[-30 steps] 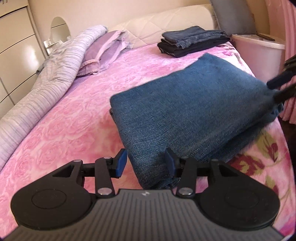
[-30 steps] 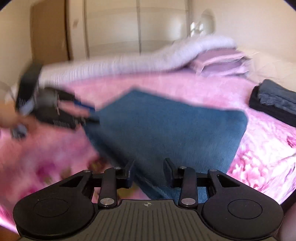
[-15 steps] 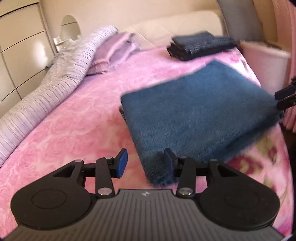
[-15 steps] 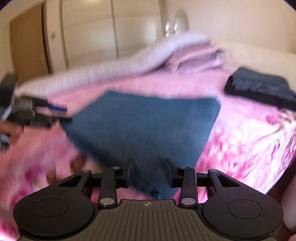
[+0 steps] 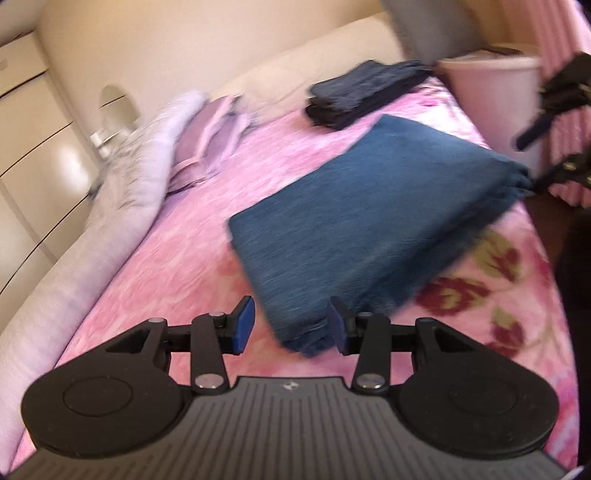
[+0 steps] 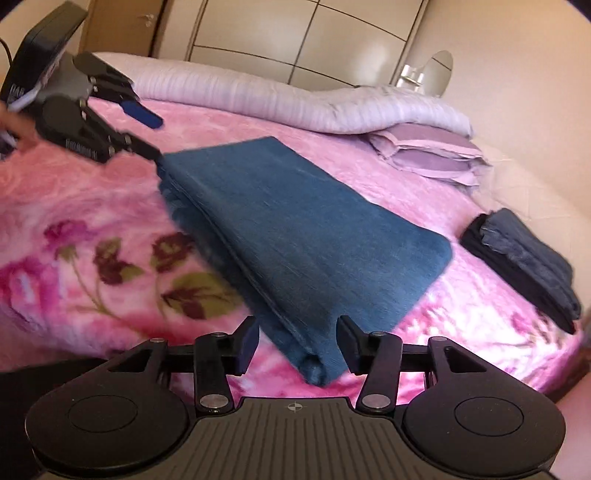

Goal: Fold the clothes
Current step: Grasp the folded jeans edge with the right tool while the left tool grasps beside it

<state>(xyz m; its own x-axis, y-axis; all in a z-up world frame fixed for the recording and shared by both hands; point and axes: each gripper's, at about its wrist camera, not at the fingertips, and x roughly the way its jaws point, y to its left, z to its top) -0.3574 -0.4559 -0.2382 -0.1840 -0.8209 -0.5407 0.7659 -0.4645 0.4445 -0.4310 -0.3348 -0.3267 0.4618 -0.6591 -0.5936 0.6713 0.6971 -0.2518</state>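
A pair of blue jeans (image 5: 369, 221), folded into a thick rectangle, lies on the pink flowered bedspread (image 5: 177, 266). My left gripper (image 5: 291, 326) is open around the jeans' near corner, with a gap at the left pad. From the right wrist view, the left gripper (image 6: 153, 134) has its jaws apart at the far corner of the jeans (image 6: 295, 229). My right gripper (image 6: 297, 345) straddles the opposite corner; its jaws are opening and the pads stand off the cloth. The right gripper (image 5: 543, 155) also shows at the right edge of the left wrist view.
A stack of folded dark clothes (image 5: 365, 92) rests near the headboard. A rolled striped quilt (image 5: 110, 229) and lilac pillows (image 5: 214, 136) line the far side. A pale pink bin (image 5: 491, 85) and pink curtain (image 5: 569, 110) stand beside the bed. Wardrobe doors (image 6: 295, 33) are behind.
The right jaws have spread wider around the jeans' corner. Both views have rolled and shifted. The left jaws keep about the same width.
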